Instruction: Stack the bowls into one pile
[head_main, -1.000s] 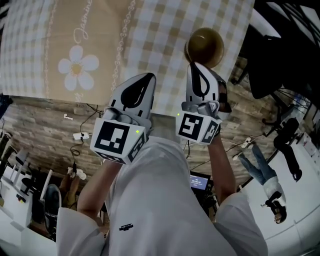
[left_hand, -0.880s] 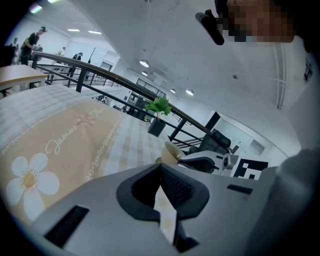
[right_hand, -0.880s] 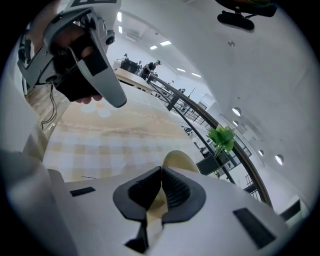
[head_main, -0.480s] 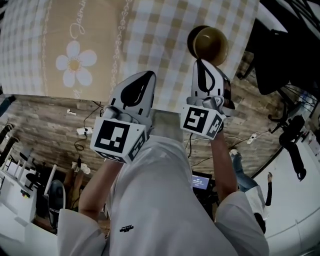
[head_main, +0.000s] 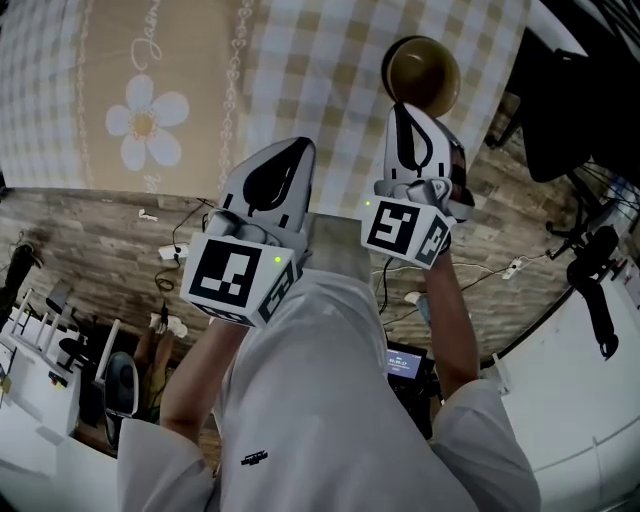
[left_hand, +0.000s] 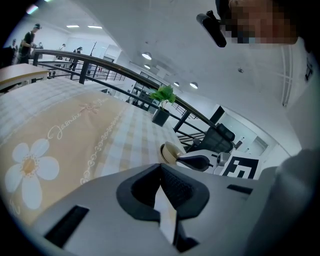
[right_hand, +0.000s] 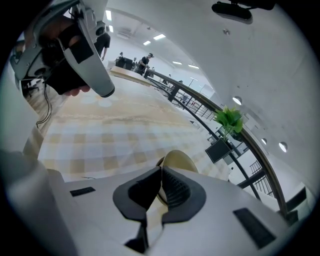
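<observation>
A small pile of nested bowls (head_main: 422, 72), tan inside a darker one, stands on the checked tablecloth (head_main: 320, 70) near its right edge. It shows as a cream bowl (left_hand: 170, 152) in the left gripper view and sits just beyond the jaw tips as a bowl (right_hand: 177, 162) in the right gripper view. My right gripper (head_main: 403, 110) points at it from just short of the rim, jaws shut with nothing between them. My left gripper (head_main: 295, 150) hovers over the cloth to the left, jaws shut and empty. No other loose bowl is in sight.
A beige runner with a white flower (head_main: 145, 125) covers the cloth's left half. The table's near edge (head_main: 150, 192) gives way to a wood floor with cables. A potted plant (left_hand: 162, 102) and a railing stand past the far end, a dark office chair (left_hand: 217, 137) to the right.
Both grippers have sunk a little toward the table, the right one staying just short of the bowls. The jaws of both have stayed shut.
</observation>
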